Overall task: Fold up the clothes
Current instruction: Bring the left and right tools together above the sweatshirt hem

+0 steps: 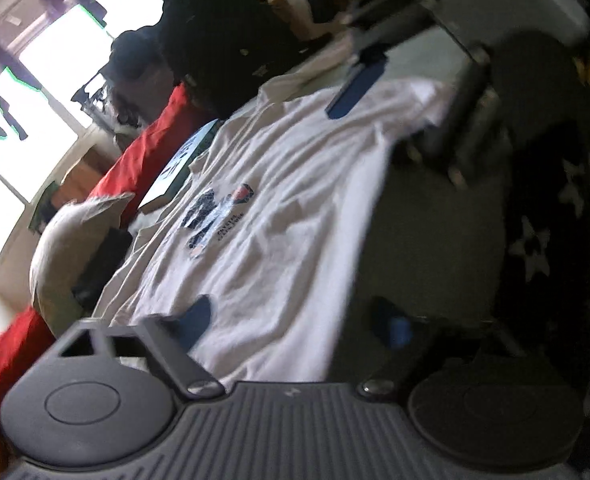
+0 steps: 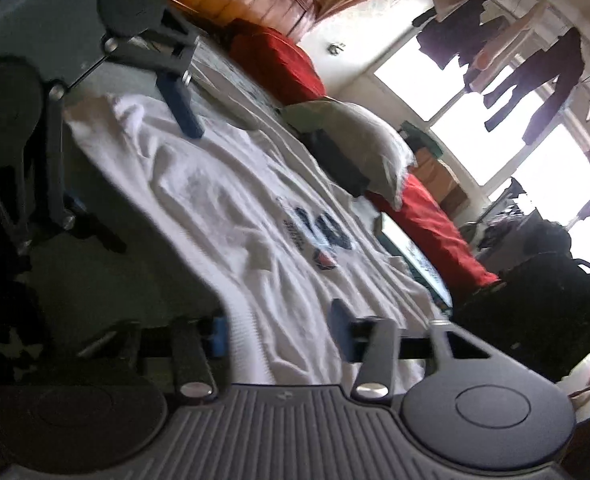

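**White tee flat on the bed, a gripper at each end**

So the tee (image 1: 279, 216) is white, spread out flat across a grey bed (image 1: 427, 232) with the print side up. The print (image 1: 215, 216) is dark blue lettering with a small red and dark badge next to it, too blurry to read. The fabric's got soft wrinkles all over, and one long edge runs along the bare grey part of the bed.

The left gripper (image 1: 295, 320) sits at one end of the tee. One blue pad (image 1: 197, 320) is over the white cloth, the other is off the edge over the grey bed, so the hem is between them. Jaws are about half open. Can't tell if the pads are actually pinching the cloth or just resting around it.

The right gripper (image 2: 279, 332) is at the opposite end, same deal: one pad (image 2: 341, 328) on the cloth, the other at the tee's edge on the bed side. Its jaws look narrower than the left one's, with a fold of tee between them, but I honestly can't say it's gripped tight. Each gripper shows up in the other's camera at the far end of the tee.

Around it: a flat white book-like thing (image 1: 175, 168) lies just beside the tee's far edge, then a grey pillow (image 1: 71, 248) and red bedding (image 1: 143, 160). Past that, bright windows (image 2: 479, 120) with dark clothes (image 2: 535, 64) hanging in front. A dark cloth with white stars (image 1: 543, 232) sits on the near side.
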